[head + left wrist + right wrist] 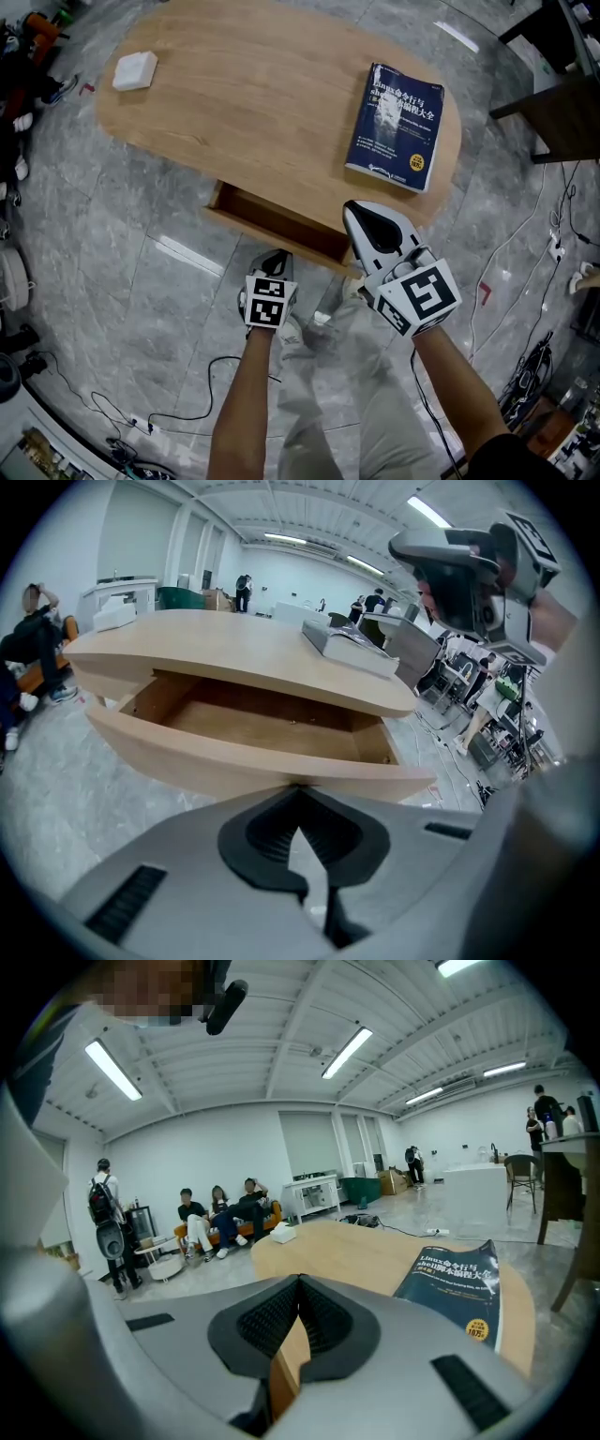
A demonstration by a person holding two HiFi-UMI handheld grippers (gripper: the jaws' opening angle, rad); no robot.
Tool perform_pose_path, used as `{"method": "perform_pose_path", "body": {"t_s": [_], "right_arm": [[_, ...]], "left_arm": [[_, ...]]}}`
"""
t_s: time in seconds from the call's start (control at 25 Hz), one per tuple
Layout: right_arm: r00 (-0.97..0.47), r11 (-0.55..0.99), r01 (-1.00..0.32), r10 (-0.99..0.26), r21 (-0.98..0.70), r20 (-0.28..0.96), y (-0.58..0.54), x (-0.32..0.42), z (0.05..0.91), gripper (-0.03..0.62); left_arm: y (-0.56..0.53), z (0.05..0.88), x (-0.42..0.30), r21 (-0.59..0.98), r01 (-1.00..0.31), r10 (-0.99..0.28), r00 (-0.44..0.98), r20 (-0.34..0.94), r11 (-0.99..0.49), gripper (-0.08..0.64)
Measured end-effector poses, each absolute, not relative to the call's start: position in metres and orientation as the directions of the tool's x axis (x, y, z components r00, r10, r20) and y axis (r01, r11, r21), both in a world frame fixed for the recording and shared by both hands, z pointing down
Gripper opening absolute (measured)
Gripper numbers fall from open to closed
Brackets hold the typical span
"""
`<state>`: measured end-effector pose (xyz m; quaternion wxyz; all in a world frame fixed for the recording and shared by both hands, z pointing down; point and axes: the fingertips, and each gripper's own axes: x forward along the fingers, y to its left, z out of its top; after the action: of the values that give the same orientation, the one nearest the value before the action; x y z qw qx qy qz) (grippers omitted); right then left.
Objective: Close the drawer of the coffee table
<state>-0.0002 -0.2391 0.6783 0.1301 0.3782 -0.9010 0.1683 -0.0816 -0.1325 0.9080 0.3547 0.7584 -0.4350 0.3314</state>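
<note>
Your table (253,103) is the oval wooden one. Its drawer (281,223) stands pulled out from the table's near edge, toward you. Your left gripper view looks into the drawer (253,719), and the inside shows bare wood.

Your left gripper (275,255) is low in front of the table, pointing at the drawer's front panel. In its own view, the left gripper (300,789) has its jaws pressed together with nothing between them. The tips are right up at the panel's lower edge, and I can't tell whether they touch it.

Your right gripper (354,211) is held higher, over the table's near edge above the right end of the drawer. In its own view, the right gripper (300,1281) also has its jaws clenched and empty. They point across the table top, and only wood shows through the slit below the tips.

A dark blue book (396,127) lies flat on the right part of the table, just beyond your right gripper. Your right gripper view shows the book (455,1288) with its cover up. A small white box (135,70) sits on the table's far left end, well apart from the book.

The table stands on a grey marbled floor (112,272), and black cables (187,394) trail across it on your side of the table. Beyond the table's far end, your right gripper view shows people seated on a sofa (225,1213).
</note>
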Motion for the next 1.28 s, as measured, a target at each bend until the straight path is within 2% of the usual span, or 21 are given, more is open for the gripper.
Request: {"method": "perform_pose_path", "body": {"t_s": [1.28], "right_arm": [[-0.687,0.664,-0.716,-0.615,-0.215,0.387,-0.263,0.019,0.683,0.011]], "left_arm": [[-0.195,0.907,-0.057,0.248,-0.902,-0.427,0.391,0.815,-0.354,-0.002]]}}
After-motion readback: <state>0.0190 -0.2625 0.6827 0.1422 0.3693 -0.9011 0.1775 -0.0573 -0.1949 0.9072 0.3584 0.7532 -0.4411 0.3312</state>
